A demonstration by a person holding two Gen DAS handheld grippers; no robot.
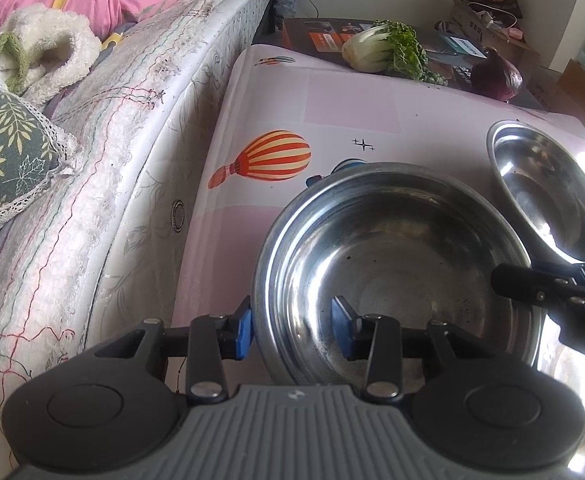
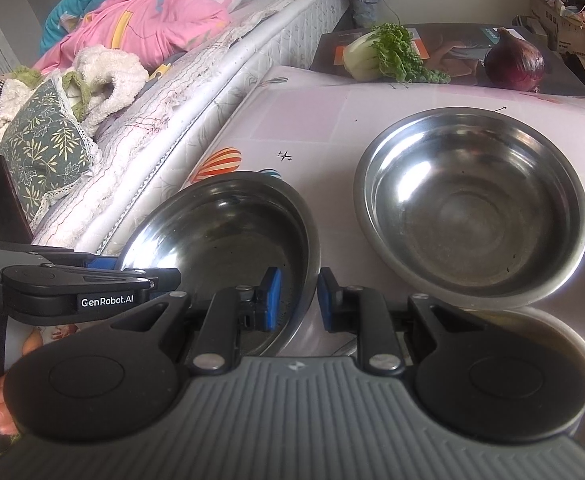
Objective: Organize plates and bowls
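The bed (image 1: 112, 160) runs along the left, its mattress edge against the table (image 1: 352, 100), which wears a pink cloth printed with balloons. At the near right corner a steel basin (image 2: 552, 344) shows only part of its rim. The far bowl (image 2: 472, 208) sits on the cloth beyond it, empty and upright. The near bowl (image 1: 392, 240), also steel and empty, lies at the table's near left, between my two tools; I cannot tell whether it rests on the cloth or hangs clear.

My left gripper (image 1: 292, 330) straddles its left rim with jaws apart, the outer pad against the rim and the inner pad clear of the wall. My right gripper (image 2: 299, 300) is clamped on the bowl's right rim, one pad inside, one outside.

Greens (image 2: 388, 52) and an onion (image 2: 514, 60) lie at the table's far edge.
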